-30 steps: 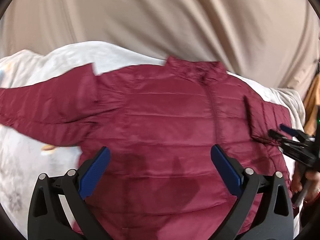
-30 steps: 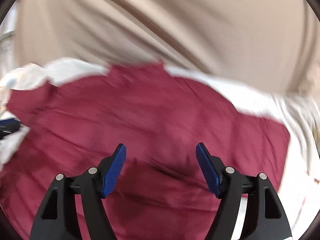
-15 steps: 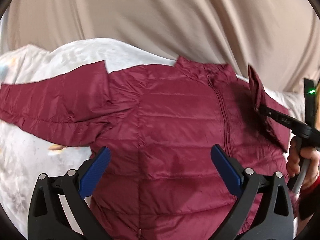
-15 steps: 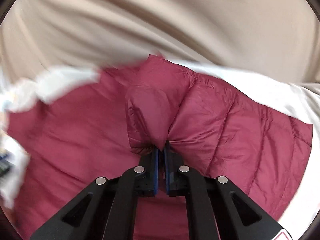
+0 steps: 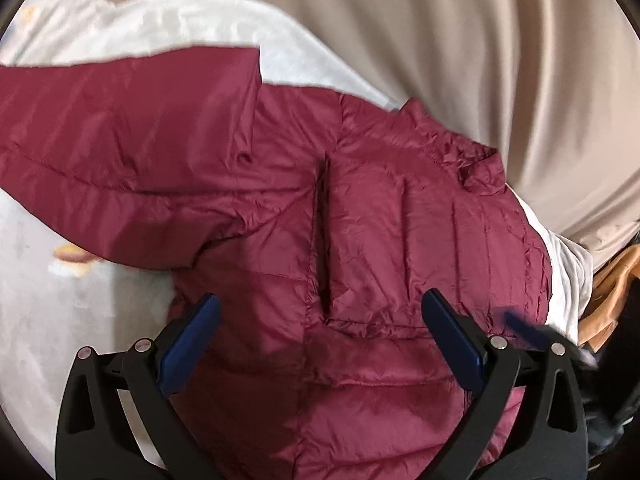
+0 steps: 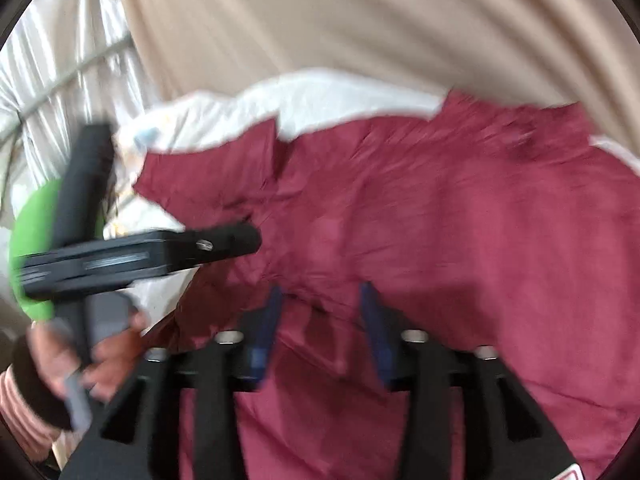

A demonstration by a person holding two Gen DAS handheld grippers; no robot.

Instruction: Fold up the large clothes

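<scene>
The jacket point(image 5: 360, 240) lies on the bedsheet point(image 5: 72, 300), curtain point(image 5: 440, 40) behind it.

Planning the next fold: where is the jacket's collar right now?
In the left wrist view the collar lies upper right on the jacket, against the beige curtain, far beyond the open left gripper.

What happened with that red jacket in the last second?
The right tool pinched the jacket's right sleeve, swung it across the front and has now opened and let go. The sleeve lies folded over the chest. The left tool stayed open; the left sleeve remains spread out.
</scene>
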